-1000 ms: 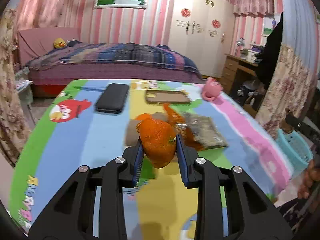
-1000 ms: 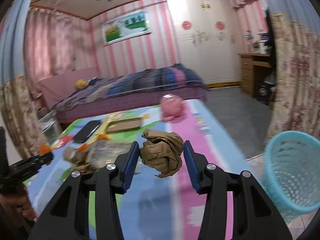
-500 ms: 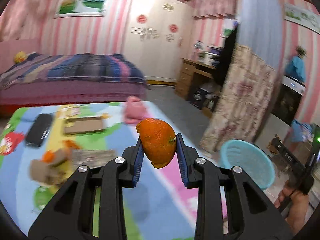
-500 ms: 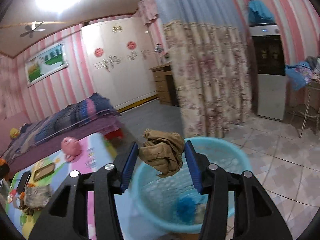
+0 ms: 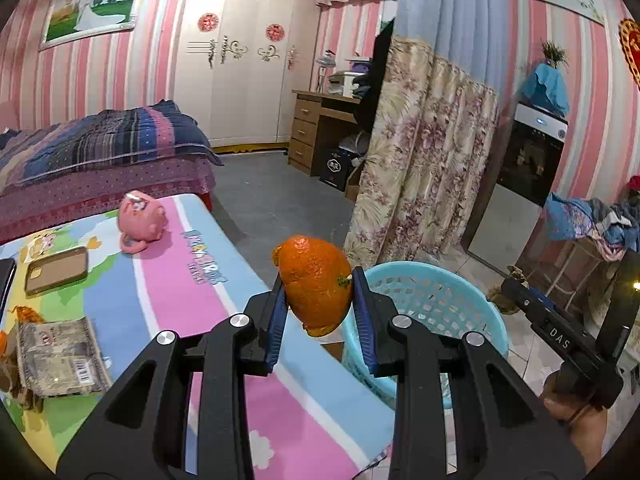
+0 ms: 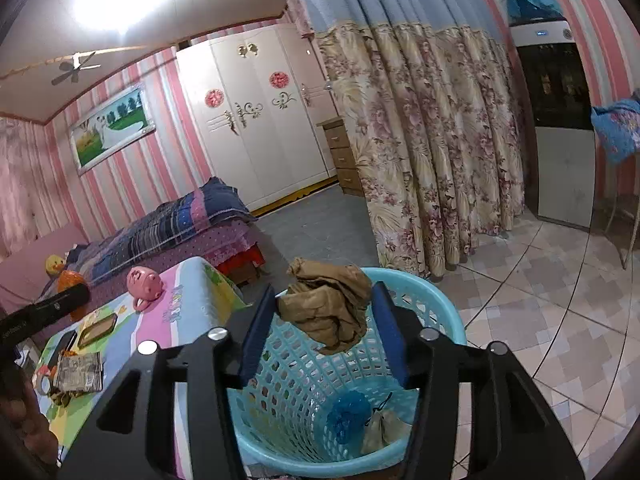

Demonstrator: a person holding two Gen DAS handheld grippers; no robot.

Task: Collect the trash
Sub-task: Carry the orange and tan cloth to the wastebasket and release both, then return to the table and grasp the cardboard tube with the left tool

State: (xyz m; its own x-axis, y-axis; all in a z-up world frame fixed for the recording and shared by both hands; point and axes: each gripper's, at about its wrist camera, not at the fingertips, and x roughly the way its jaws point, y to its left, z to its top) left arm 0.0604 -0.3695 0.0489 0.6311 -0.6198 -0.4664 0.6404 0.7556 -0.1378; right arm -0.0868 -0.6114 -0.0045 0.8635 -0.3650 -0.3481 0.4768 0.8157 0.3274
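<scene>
My left gripper (image 5: 318,294) is shut on an orange peel (image 5: 316,276) and holds it above the table's right edge, just left of the light blue trash basket (image 5: 436,300). My right gripper (image 6: 324,312) hangs over the basket's rim (image 6: 436,300). Its jaws are opening, with a crumpled brown paper (image 6: 328,308) still between the pads and touching them. A blue wad (image 6: 348,416) and a beige scrap (image 6: 380,426) lie at the basket's bottom. On the colourful table (image 5: 180,280) a flat grey wrapper (image 5: 60,352) lies beside orange peel bits at the left edge.
A pink pig toy (image 5: 140,220), a brown phone case (image 5: 56,270) and a dark phone stay on the table. A floral curtain (image 5: 420,168) hangs behind the basket. A bed (image 5: 100,148) stands beyond the table. A hand holds the right gripper's handle (image 5: 572,344).
Both grippers swung right, away from the table toward the basket. The right one now hangs over it, jaws a little wider around the brown paper. The left still grips the orange peel.
</scene>
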